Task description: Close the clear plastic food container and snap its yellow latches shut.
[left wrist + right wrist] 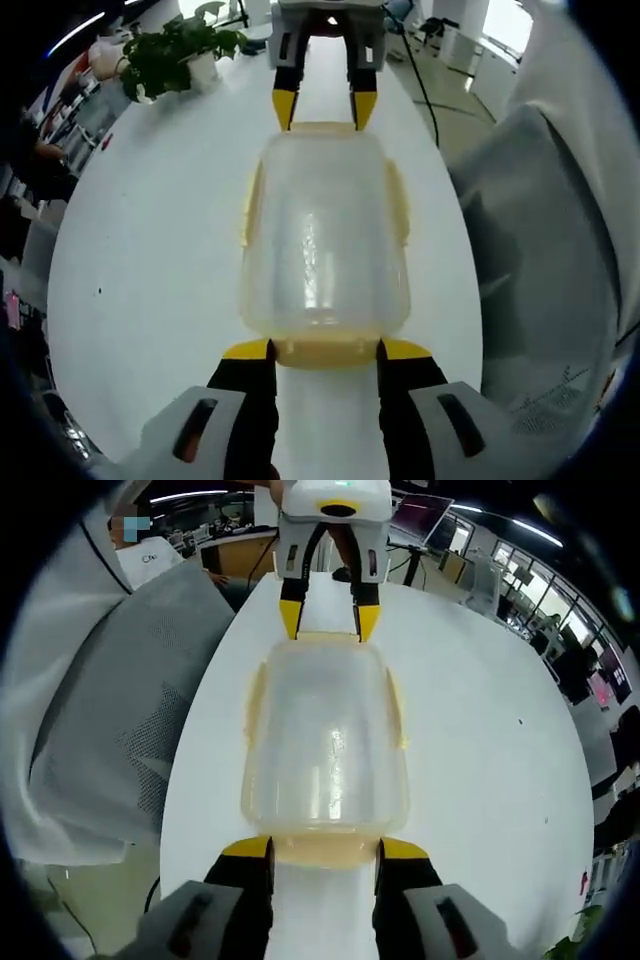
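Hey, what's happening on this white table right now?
A person works two handheld grippers at opposite ends of a clear plastic food container with its lid on, sitting on a white table. The left gripper is at one end latch, and the right gripper faces it from the far end. Both stand open, the yellow tips flanking the end latches. Whether the latches are snapped shut cannot be told. A potted plant stands further back.

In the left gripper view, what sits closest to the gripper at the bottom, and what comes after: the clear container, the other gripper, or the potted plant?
1. Clear container: right at the left gripper tips, centre of the white table.
2. Right gripper: at the container's far end, facing back.
3. Potted plant: farthest, upper left on the table.
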A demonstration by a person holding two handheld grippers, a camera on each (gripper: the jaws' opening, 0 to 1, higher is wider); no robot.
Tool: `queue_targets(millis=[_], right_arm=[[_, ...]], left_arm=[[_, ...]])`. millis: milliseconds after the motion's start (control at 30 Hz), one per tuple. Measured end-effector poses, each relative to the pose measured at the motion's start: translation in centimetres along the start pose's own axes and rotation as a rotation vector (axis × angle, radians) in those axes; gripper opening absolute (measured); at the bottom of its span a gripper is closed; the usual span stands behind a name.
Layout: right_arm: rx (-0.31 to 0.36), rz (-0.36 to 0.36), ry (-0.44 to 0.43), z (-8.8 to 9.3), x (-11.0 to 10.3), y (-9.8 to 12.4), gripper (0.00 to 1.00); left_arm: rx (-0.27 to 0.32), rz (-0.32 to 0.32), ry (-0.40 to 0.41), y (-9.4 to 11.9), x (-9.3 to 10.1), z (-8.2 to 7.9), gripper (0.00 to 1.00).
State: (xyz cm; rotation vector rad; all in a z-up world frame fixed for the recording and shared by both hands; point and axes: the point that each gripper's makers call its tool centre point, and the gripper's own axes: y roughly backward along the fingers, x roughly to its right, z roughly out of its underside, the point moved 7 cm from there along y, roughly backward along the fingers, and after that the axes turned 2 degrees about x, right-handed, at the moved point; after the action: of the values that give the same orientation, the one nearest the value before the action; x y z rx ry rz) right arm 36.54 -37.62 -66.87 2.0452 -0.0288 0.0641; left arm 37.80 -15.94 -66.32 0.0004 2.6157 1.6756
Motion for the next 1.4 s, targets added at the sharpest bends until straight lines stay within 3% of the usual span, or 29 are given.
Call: queue_targets(millis=[733, 1400], right_arm=[[-0.011, -0.023, -0.009, 0.7, -0.1, -0.6, 0.38], [-0.020, -0.028, -0.014, 0.9, -0.1, -1.0, 0.38]], left_arm=[[-0.007, 0.027, 0.003, -1.3, 0.0, 0.1, 0.37], [-0.007, 0.010, -0.005, -1.4, 0.0, 0.2, 0.38]])
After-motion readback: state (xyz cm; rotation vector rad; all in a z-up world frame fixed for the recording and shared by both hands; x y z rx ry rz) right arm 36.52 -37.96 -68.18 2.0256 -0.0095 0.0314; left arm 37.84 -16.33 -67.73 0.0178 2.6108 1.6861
